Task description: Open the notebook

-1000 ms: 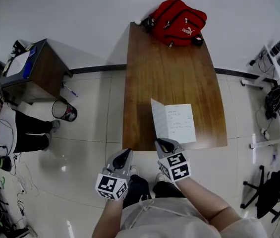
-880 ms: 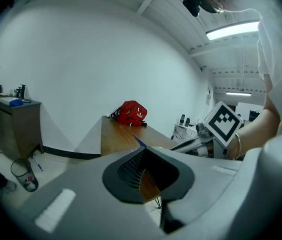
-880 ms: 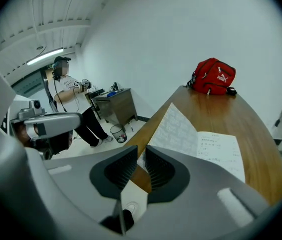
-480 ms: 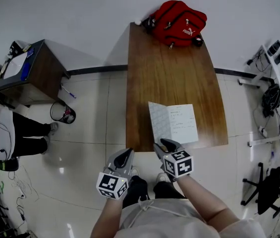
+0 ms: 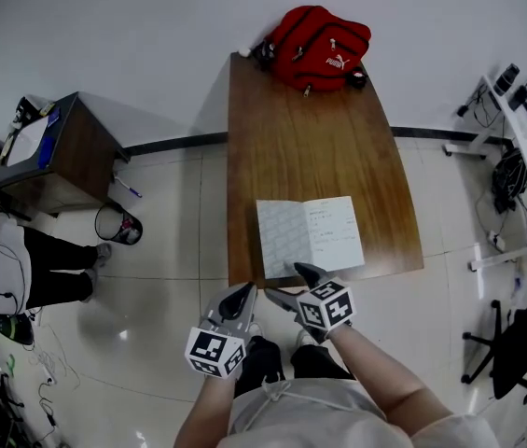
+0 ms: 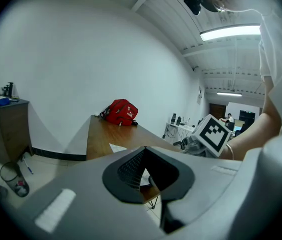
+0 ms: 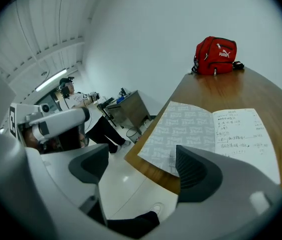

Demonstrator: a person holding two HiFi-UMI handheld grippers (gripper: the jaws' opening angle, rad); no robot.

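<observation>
The notebook [image 5: 308, 236] lies open and flat near the front edge of the wooden table [image 5: 300, 138], its patterned inside cover on the left and a handwritten page on the right. My right gripper [image 5: 290, 283] hangs just off the table's front edge, below the notebook's left half; its jaws are opening with nothing between them. In the right gripper view the notebook [image 7: 210, 134] lies beyond that gripper [image 7: 141, 169]. My left gripper [image 5: 241, 296] is shut and empty, left of the right one and off the table. From the left gripper view only a strip of the notebook [image 6: 118, 148] shows.
A red backpack [image 5: 317, 45] sits at the table's far end. A wooden cabinet [image 5: 53, 152] and a bin [image 5: 118, 224] stand on the floor to the left, with a seated person [image 5: 2, 259] beyond. A desk with equipment [image 5: 524, 129] is on the right.
The notebook's cover has dropped from half raised to flat on the left. My right gripper has let go of it, opened wide and sunk a little at the table edge.
</observation>
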